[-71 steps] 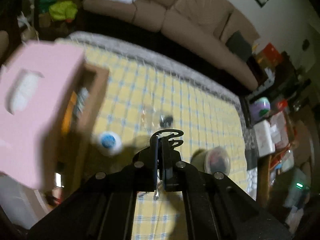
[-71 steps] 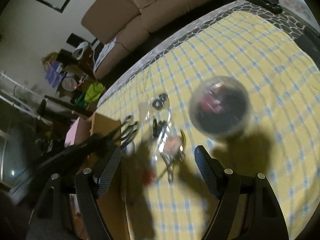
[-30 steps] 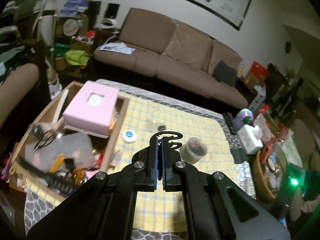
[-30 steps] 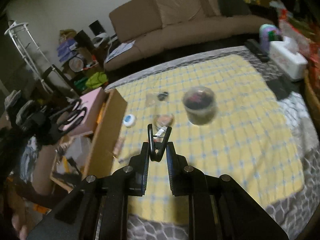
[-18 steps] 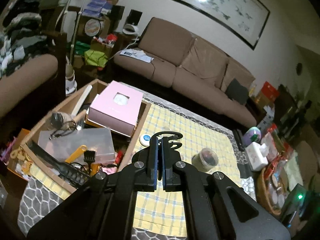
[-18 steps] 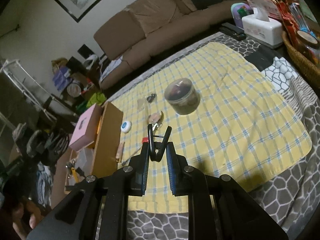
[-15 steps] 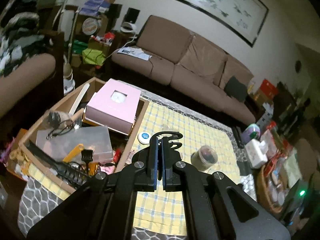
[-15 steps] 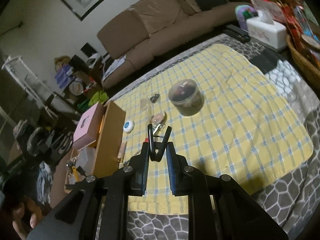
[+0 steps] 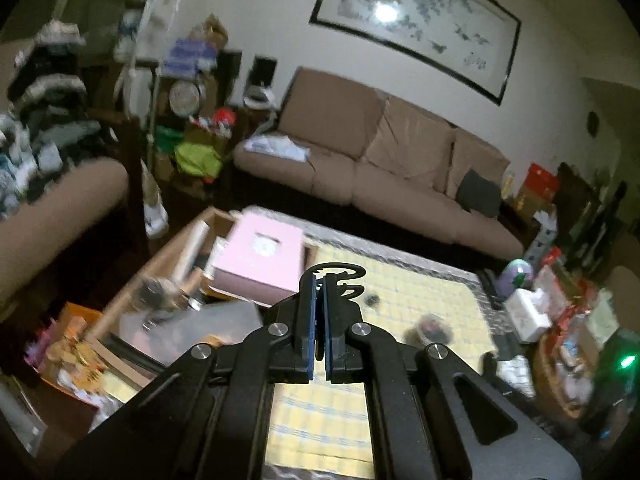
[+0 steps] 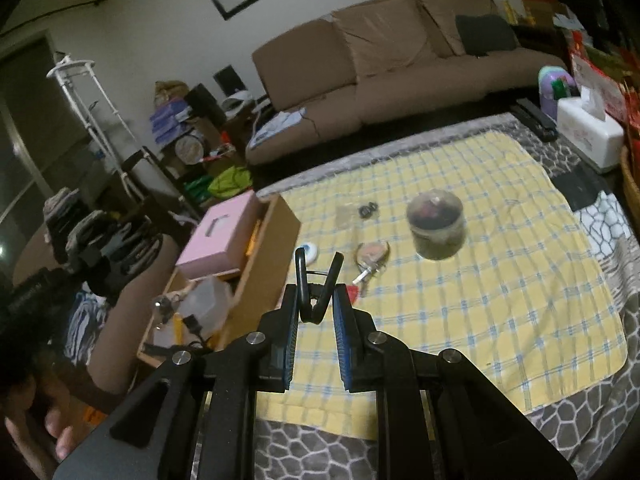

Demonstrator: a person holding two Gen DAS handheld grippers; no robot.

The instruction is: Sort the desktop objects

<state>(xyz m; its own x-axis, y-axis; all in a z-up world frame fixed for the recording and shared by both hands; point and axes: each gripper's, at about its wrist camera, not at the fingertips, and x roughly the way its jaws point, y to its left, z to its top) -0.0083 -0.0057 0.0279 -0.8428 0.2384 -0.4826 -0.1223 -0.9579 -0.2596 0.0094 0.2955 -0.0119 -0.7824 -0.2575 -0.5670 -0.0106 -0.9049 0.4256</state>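
Note:
My left gripper (image 9: pixel 319 280) is shut on black scissors (image 9: pixel 340 274), whose handle loops stick out past the tips. It hovers above the near edge of the wooden box (image 9: pixel 172 248), which holds a pink box (image 9: pixel 256 264) and a clear plastic case (image 9: pixel 192 328). My right gripper (image 10: pixel 318 292) is shut on a black V-shaped clip (image 10: pixel 316 284), held over the yellow checked cloth (image 10: pixel 500 280). On the cloth lie a clear round jar (image 10: pixel 436 224), a small white tin with a blue label (image 10: pixel 308 251), a pinkish keyring pouch (image 10: pixel 372 256) and small dark bits (image 10: pixel 368 210).
A brown sofa (image 10: pixel 380 60) runs behind the table. A white tissue box (image 10: pixel 588 132), dark remotes (image 10: pixel 536 116) and a woven basket (image 10: pixel 630 176) crowd the right edge. A hand (image 10: pixel 36 432) shows at lower left. Cluttered shelves (image 9: pixel 188 112) stand at the left.
Both grippers have drawn up and back from the table, so it looks smaller and further off. The left view has tilted up toward the wall. Both grips are unchanged.

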